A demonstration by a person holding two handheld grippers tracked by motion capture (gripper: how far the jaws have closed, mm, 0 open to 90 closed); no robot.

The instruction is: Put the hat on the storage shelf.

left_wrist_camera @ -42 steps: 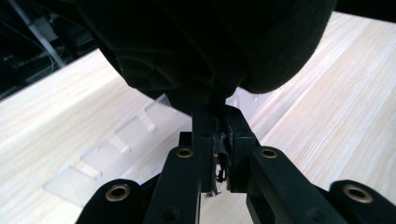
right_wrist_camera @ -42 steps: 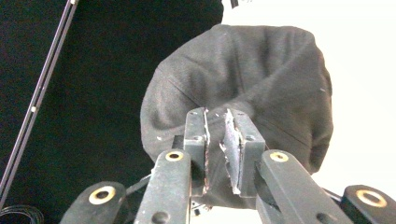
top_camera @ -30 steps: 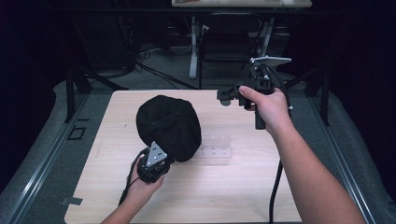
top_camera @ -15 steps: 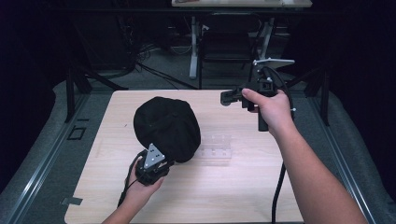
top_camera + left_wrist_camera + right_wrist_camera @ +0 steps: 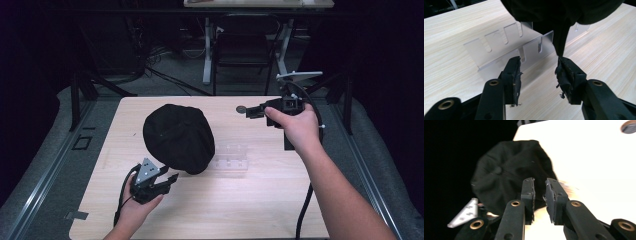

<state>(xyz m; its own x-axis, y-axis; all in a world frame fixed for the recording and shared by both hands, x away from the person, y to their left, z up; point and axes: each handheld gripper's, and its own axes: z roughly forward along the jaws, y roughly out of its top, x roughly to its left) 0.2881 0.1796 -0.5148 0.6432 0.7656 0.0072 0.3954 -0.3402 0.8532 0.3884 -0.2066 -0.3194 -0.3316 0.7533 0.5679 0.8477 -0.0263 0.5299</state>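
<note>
A black cap (image 5: 177, 137) lies crown-up on the wooden table (image 5: 250, 210), partly covering a clear acrylic slotted rack (image 5: 231, 157). My left gripper (image 5: 169, 178) sits low at the cap's near edge. In the left gripper view it (image 5: 537, 67) is open with nothing between the jaws, and a fold of the cap (image 5: 561, 37) hangs down to the right jaw's tip in front of the rack (image 5: 506, 47). My right gripper (image 5: 251, 111) hovers at the table's far right. Its jaws (image 5: 539, 187) point at the cap (image 5: 509, 182) with a narrow empty gap.
A small dark round spot (image 5: 241, 108) marks the table's far edge just by the right gripper. Metal rails run along both sides of the table. Table legs and cables stand on the floor behind it.
My left gripper has drawn back slightly toward the person from the cap's edge. My right gripper has drifted a little right and nearer. The cap has barely moved.
</note>
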